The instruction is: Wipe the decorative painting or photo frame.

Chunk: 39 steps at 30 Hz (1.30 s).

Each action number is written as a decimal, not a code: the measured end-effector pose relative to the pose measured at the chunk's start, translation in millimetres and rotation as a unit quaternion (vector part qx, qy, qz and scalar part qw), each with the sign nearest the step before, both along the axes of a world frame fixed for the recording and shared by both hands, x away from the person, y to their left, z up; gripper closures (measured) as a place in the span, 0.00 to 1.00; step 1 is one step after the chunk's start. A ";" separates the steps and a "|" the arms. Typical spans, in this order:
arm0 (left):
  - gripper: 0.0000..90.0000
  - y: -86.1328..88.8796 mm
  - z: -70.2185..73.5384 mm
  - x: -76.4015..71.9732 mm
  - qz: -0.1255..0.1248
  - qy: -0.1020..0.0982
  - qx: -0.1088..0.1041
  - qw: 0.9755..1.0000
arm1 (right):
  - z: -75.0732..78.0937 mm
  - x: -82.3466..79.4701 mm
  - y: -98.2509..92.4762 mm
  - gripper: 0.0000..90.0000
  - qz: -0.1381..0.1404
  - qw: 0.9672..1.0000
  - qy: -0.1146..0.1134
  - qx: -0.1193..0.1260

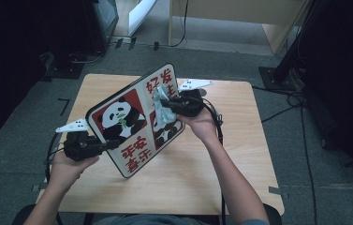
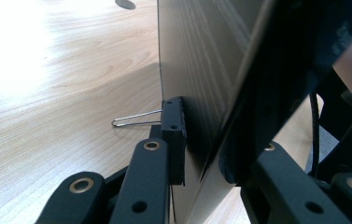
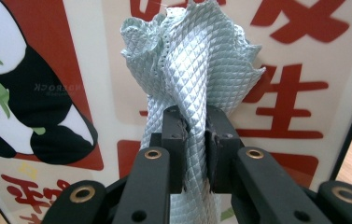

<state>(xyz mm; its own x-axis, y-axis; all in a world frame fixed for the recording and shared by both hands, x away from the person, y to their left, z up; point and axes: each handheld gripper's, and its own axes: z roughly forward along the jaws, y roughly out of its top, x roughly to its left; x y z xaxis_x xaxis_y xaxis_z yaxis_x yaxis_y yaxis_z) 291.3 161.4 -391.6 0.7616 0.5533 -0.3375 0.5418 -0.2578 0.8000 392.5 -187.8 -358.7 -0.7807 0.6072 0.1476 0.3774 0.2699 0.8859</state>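
High view: right gripper [image 1: 170, 104] clamps the cloth [image 1: 163, 107] against the panda board [image 1: 127, 126] (left gripper [image 1: 111, 144] pinches its edge).

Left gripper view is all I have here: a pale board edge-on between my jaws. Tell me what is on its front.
Observer: The high view shows a printed rectangular panda board with pandas and red Chinese characters, tilted up off the light wooden table.
Operator: Report what the other hand is doing.
Observer: The right tool is shut on a pale blue quilted cloth, bunched against the board's printed face.
Operator: Say where on the board that cloth sits.
Observer: Near the far upper part, beside the red characters, away from the left tool, which grips the board's near left edge.
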 end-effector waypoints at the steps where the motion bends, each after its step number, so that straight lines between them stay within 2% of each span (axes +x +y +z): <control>1: 0.86 0.0 -0.1 -0.1 0.000 0.000 0.000 1.000 | -0.8 -0.1 -0.1 0.89 0.001 1.000 0.001 -0.001; 13: 0.85 0.2 -0.4 0.1 -0.002 0.001 -0.002 1.000 | -13.4 -3.8 -2.4 0.89 -0.001 1.000 0.012 -0.016; 18: 0.85 0.3 -0.5 0.3 -0.003 0.001 -0.002 1.000 | -19.8 -4.0 -3.8 0.89 -0.001 1.000 0.020 -0.010; 20: 0.85 0.2 -0.4 0.3 -0.003 0.001 -0.002 1.000 | -23.6 -4.1 -4.6 0.89 0.000 1.000 0.029 -0.010; 22: 0.85 0.2 -0.3 0.4 -0.004 0.001 -0.002 1.000 | -25.1 -4.2 -5.0 0.89 0.000 1.000 0.025 -0.011; 25: 0.85 0.1 -0.3 0.5 -0.005 0.000 -0.001 1.000 | -31.0 -5.8 -5.9 0.89 -0.003 0.999 0.032 -0.014; 39: 0.85 0.2 0.1 2.0 -0.009 0.001 0.000 1.000 | -47.9 -9.4 -7.9 0.89 -0.003 0.999 0.042 -0.026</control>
<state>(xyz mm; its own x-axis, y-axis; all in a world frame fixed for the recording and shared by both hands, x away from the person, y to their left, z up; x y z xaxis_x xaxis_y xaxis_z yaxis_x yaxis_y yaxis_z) 293.2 161.5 -391.4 0.7705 0.5393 -0.3398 0.5394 -0.2677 0.7984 383.1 -195.7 -406.5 -0.7633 0.6206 0.1795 0.4508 0.3126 0.8361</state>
